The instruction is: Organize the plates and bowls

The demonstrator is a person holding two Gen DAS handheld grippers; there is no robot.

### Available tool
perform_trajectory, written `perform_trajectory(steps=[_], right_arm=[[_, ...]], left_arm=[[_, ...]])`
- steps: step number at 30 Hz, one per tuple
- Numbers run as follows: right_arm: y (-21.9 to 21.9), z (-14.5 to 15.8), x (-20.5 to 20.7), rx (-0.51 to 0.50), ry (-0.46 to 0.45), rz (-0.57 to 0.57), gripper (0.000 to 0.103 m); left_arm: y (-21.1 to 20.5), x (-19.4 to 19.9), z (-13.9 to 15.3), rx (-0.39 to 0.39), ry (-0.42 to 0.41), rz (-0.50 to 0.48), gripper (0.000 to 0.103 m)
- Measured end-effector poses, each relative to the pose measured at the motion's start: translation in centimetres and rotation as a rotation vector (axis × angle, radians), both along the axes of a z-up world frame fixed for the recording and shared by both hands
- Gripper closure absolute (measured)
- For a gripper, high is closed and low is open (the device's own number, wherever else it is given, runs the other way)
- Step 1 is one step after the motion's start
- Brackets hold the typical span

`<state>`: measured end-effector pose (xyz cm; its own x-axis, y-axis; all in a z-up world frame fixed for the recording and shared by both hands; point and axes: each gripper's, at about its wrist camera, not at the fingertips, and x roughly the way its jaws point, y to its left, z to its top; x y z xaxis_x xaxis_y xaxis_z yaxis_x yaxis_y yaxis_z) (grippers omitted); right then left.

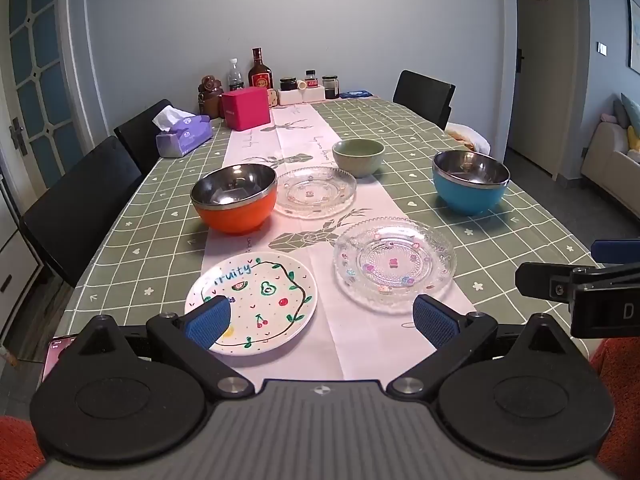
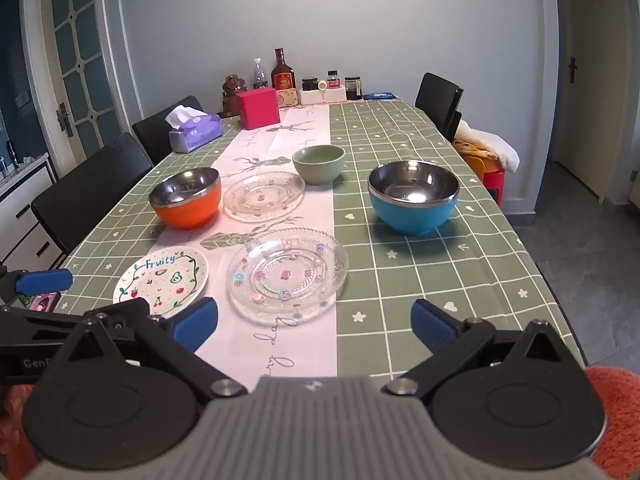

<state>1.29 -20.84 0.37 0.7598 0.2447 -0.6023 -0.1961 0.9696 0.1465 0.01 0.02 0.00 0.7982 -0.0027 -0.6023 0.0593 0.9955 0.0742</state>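
- The left tool (image 1: pixel 320 320) hangs over the near edge of the bench (image 1: pixel 500 240), jaws spread wide with nothing between them.
- Its left pad overlaps the white fruit plate (image 1: pixel 256 304), which lies just ahead of it; the near glass plate (image 1: pixel 394 266) lies ahead of its right pad.
- The right tool (image 2: pixel 314 326) is likewise spread wide and empty, with the near glass plate (image 2: pixel 287 276) straight ahead.
- Ahead of it and to the right stands the blue bowl (image 2: pixel 414 208).
- Farther off to the left are the orange bowl (image 2: pixel 186 198) and the far glass plate (image 2: pixel 264 197); the green bowl (image 2: pixel 319 163) stands beyond.
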Motion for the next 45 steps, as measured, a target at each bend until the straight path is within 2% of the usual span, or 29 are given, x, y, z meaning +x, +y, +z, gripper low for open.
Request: perform_trajectory(steps=[6,9,45], right_arm=[[0.2,0.8,0.3,0.003,-0.012,0.008,0.002],[-0.1,-0.6,-0.4,0.004,-0.015,0.013,0.002],[0.3,-0.4,0.4,0.002,0.023,0.028,0.002]], left_arm=[[0.3,0.0,-0.5,-0.002,0.002,0.005,0.000],[0.3,0.2,-0.7,0.000,0.009,0.009,0.000],[0.3,0.5,-0.7,-0.014,0.030,0.011,0.000]])
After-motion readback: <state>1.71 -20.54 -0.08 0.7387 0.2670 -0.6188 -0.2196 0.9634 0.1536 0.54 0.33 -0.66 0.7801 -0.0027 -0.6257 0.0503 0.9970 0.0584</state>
